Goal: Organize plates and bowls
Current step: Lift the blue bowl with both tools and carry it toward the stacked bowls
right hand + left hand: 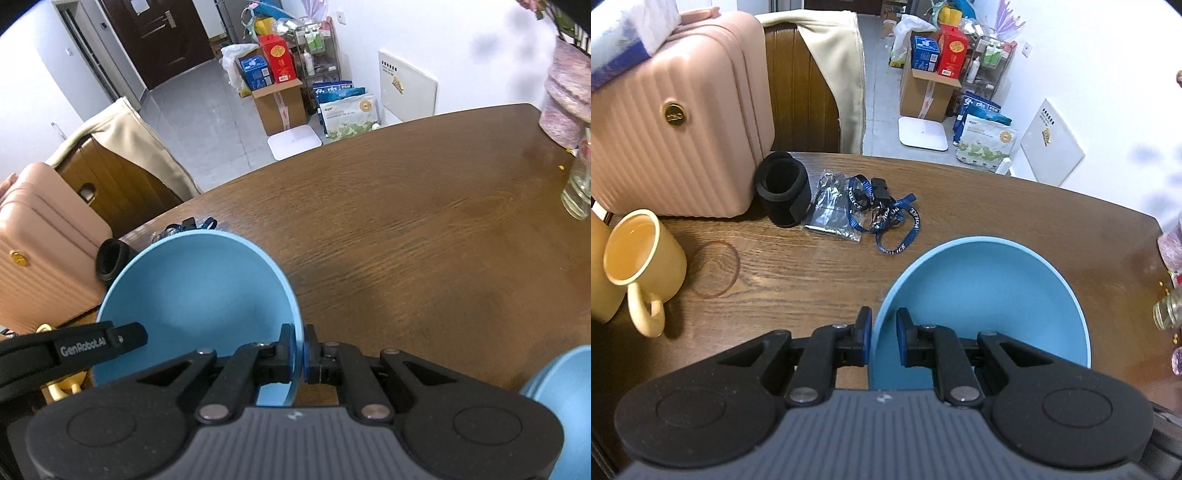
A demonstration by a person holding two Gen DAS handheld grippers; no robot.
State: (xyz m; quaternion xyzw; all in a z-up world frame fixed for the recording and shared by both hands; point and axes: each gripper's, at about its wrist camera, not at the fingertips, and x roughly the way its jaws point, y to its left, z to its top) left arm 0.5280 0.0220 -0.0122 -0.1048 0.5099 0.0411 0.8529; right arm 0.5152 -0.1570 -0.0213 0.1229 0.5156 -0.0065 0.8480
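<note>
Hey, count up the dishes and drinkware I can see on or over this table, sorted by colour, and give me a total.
Blue: 2, the held bowl and a second blue dish at the right wrist view's lower right edge
Yellow: 1, the mug
Clear glass: 1, the glass at the table's right edge
Total: 4

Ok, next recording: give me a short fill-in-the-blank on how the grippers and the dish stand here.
1. Both the left gripper and the right gripper are shut on the rim of one ____ bowl.
2. The yellow mug stands just in front of a pink ____.
3. The lanyard on the table is printed with the word ____.

Missing words: blue; suitcase; POLICE
</note>
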